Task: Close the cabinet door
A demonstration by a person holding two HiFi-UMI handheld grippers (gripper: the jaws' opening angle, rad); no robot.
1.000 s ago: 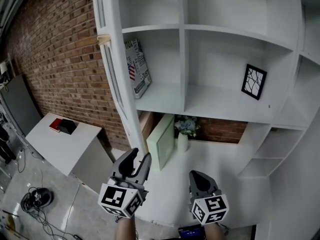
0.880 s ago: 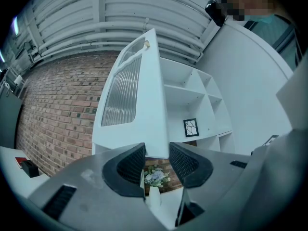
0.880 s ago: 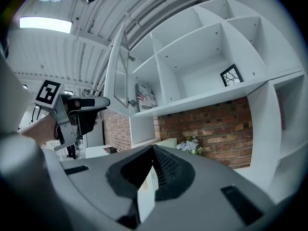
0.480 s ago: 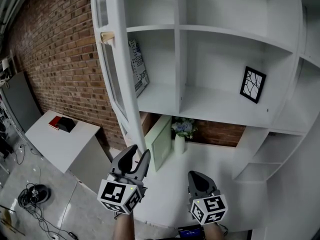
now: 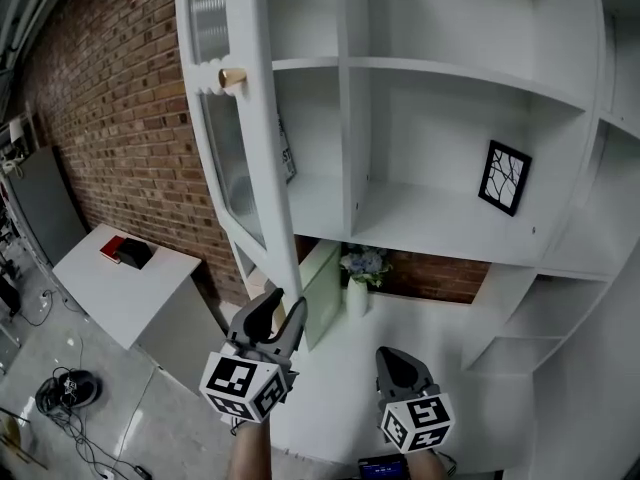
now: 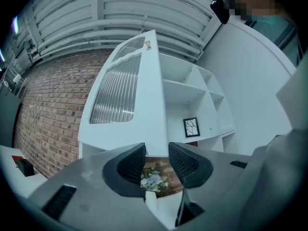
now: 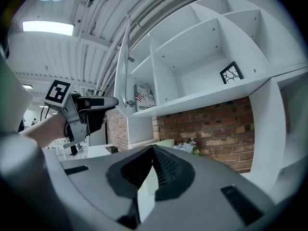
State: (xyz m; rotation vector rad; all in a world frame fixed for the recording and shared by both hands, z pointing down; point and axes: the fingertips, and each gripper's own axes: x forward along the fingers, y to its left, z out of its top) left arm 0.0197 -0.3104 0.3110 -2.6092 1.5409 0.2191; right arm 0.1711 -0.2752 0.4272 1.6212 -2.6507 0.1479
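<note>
cabinet door (image 5: 245, 168) hangs partway out from the shelves (image 5: 440, 216), so closing isn't finished. your left gripper (image 5: 283, 310) sits by its bottom edge, jaws apart, gripping nothing; your right gripper (image 5: 397, 356) is pinched together, empty.

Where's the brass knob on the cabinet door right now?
Head view, upper left: the small round brass knob sits on the free edge of the white glass-paned door, level with the upper white shelf, high above the left gripper.
</note>
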